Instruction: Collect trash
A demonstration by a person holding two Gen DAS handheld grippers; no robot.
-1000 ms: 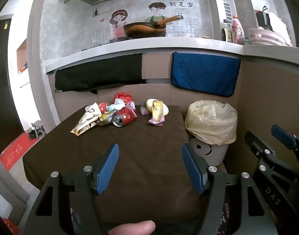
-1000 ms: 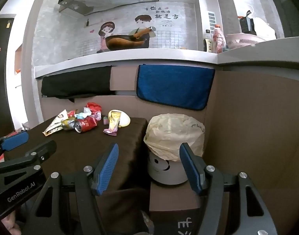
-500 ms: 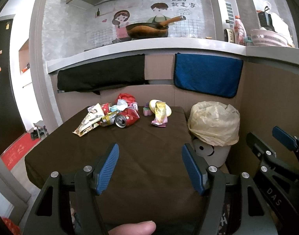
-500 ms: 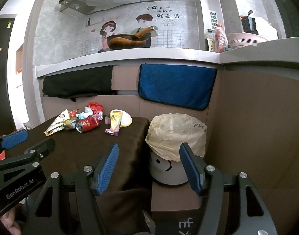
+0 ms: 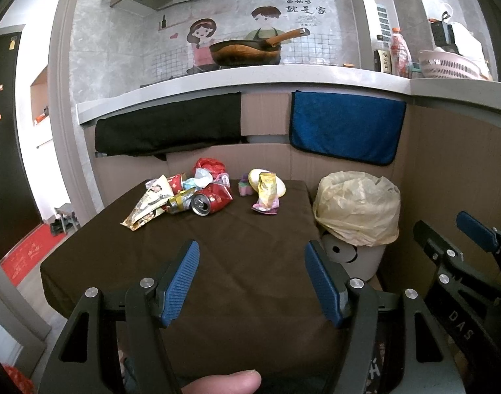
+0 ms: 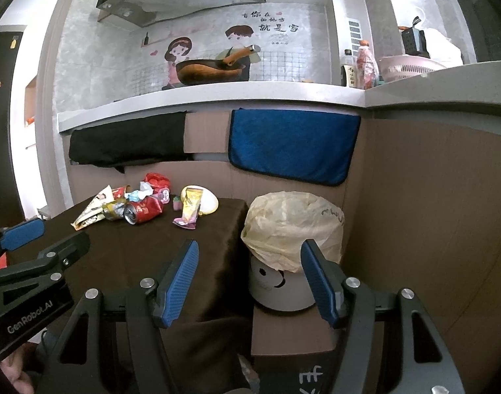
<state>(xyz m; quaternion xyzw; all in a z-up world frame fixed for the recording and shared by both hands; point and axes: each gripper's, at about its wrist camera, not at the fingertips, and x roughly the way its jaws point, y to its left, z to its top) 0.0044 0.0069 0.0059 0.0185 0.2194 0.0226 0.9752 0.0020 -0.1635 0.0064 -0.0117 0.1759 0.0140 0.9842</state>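
A heap of trash lies at the far side of the brown table [image 5: 217,262]: a crushed red can [image 5: 211,198], a printed paper wrapper [image 5: 148,202], a yellow snack packet [image 5: 266,193] and a red bag [image 5: 209,165]. A white smiley-face bin lined with a yellowish bag [image 5: 358,210] stands right of the table; it also shows in the right wrist view [image 6: 293,226]. My left gripper [image 5: 252,282] is open and empty over the table's near part. My right gripper [image 6: 247,282] is open and empty in front of the bin. The can [image 6: 142,211] shows there too.
A blue towel [image 5: 345,126] and a black cloth [image 5: 168,128] hang from the counter edge behind the table. Cardboard panels [image 6: 431,213] wall in the back and right. A cardboard box [image 6: 293,335] carries the bin. A wok [image 5: 247,52] sits on the counter.
Both grippers have eased slightly forward and up, so the trash and bin sit a little lower in view. Both stay open and empty.
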